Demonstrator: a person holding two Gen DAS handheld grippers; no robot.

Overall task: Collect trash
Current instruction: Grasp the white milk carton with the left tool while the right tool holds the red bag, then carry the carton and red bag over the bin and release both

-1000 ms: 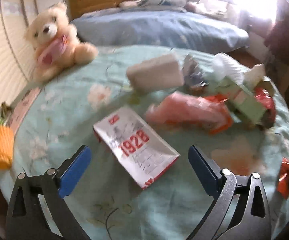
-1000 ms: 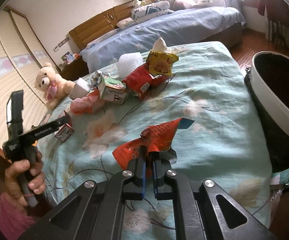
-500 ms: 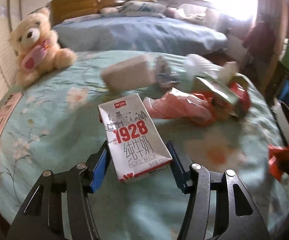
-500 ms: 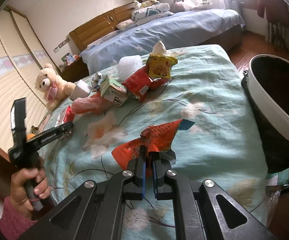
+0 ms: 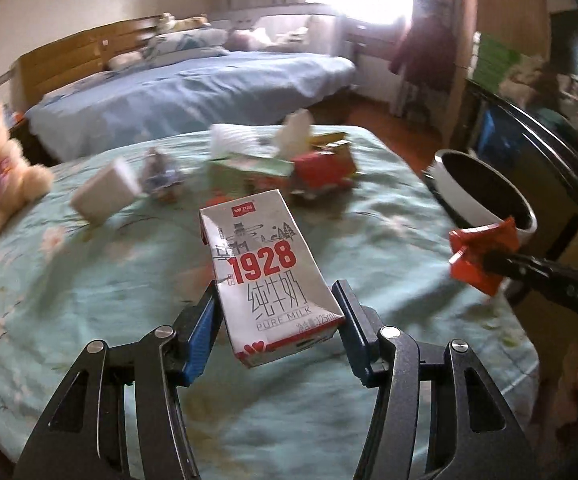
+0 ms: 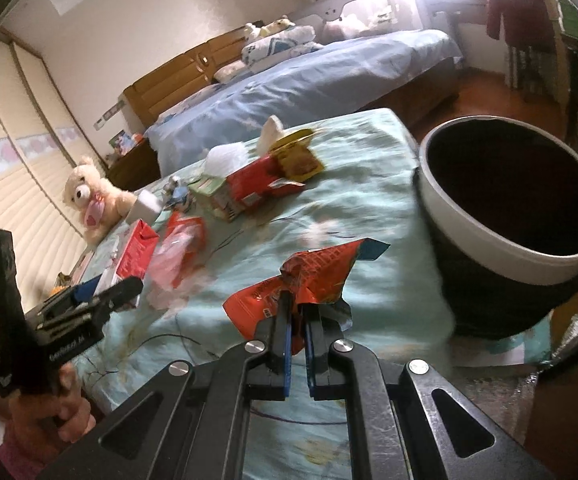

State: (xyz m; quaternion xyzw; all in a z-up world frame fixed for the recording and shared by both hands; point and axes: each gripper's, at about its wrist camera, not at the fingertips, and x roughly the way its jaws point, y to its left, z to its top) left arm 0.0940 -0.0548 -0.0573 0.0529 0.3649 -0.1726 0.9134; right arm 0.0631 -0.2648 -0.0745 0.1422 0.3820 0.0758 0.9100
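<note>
Grey-and-red printed card, the milk carton (image 5: 271, 276) sits clamped between the blue pads of the left gripper (image 5: 277, 320), lifted clear of the bed's floral cover (image 5: 89, 280) and tipped forward, presumably to be carried across to the bin (image 6: 513, 216) standing just off the bed's edge. The right gripper (image 6: 297, 332), its jaws nearly together, pinches a crumpled red wrapper (image 6: 309, 276) for the same trip. More litter, boxes and packets blurred by motion, lies further up the cover, and a teddy bear (image 6: 93, 200) sits near the far corner.
</note>
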